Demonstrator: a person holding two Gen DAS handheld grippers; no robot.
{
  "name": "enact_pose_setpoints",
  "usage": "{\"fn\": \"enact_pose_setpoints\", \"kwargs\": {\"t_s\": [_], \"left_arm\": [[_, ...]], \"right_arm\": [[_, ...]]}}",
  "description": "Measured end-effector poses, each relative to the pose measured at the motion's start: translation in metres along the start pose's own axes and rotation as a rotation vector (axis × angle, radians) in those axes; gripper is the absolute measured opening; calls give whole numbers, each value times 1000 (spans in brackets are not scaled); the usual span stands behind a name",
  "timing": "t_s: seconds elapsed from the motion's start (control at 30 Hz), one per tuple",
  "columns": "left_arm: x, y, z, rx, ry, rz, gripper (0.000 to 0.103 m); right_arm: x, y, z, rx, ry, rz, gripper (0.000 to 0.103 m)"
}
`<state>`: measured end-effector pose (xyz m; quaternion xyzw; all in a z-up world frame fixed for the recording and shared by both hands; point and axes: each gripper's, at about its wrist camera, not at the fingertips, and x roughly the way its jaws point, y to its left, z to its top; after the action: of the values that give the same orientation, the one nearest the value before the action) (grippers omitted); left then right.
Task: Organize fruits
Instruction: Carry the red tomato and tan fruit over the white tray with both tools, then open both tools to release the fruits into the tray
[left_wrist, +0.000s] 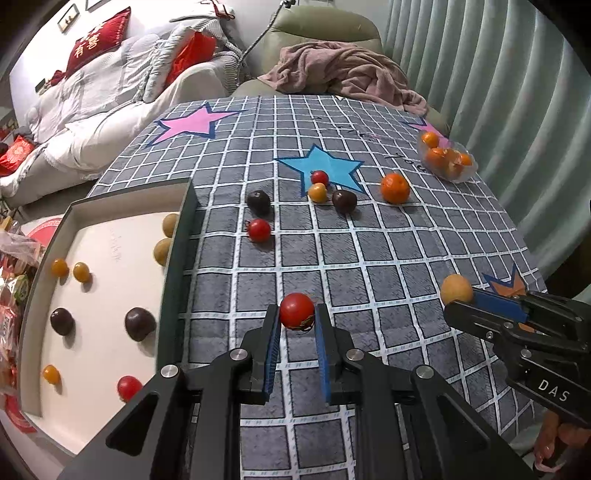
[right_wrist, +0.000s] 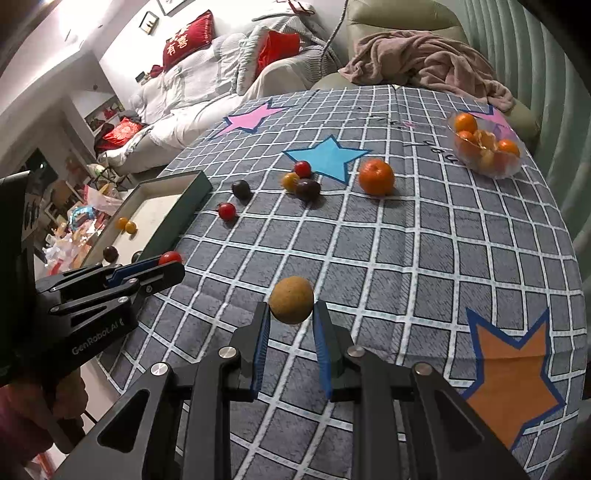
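My left gripper (left_wrist: 296, 314) is shut on a red cherry tomato (left_wrist: 296, 309), held above the checked tablecloth just right of the white tray (left_wrist: 110, 229). From the right wrist view the same gripper (right_wrist: 170, 263) and its tomato (right_wrist: 170, 257) hang by the tray's wall (right_wrist: 184, 210). My right gripper (right_wrist: 291, 308) is shut on a tan round fruit (right_wrist: 291, 300); the left wrist view shows this gripper (left_wrist: 461, 301) with the tan fruit (left_wrist: 456, 289) at the right. Loose on the cloth lie a mandarin (left_wrist: 395, 188), two dark plums (left_wrist: 258, 202) (left_wrist: 344, 200), two red tomatoes (left_wrist: 259, 229) (left_wrist: 319, 178) and a yellow tomato (left_wrist: 317, 192).
The tray holds several small fruits: yellow tomatoes (left_wrist: 59, 267), dark plums (left_wrist: 139, 323), a red tomato (left_wrist: 129, 387) and tan fruits (left_wrist: 162, 251). A clear bowl of mandarins (left_wrist: 447, 158) stands at the far right. A sofa and a chair with a pink blanket (left_wrist: 343, 70) lie beyond the table.
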<state>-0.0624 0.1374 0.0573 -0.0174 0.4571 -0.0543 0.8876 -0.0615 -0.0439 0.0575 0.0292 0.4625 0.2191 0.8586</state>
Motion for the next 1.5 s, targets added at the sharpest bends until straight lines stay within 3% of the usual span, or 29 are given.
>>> {"fn": "enact_pose_setpoints", "kwargs": {"t_s": [0.4,0.8,1.07,1.3,1.5], "left_arm": [[-36,52,-9,-84,-50,8,20],[-60,139,-19,-193,-85,104,20],[-47,171,-17,-234,-62,144,20],[-25,176,4,-242,-34,151,20],[5,173,16,-237,37,161,20]], "right_arm": [[5,48,16,-78,25,32,26],[32,123,43,-204,55,109,26],[58,164,63,-274,86,157,26],[84,180,89,-299,110,166,25],[117,184,108,-304,147,162,25]]}}
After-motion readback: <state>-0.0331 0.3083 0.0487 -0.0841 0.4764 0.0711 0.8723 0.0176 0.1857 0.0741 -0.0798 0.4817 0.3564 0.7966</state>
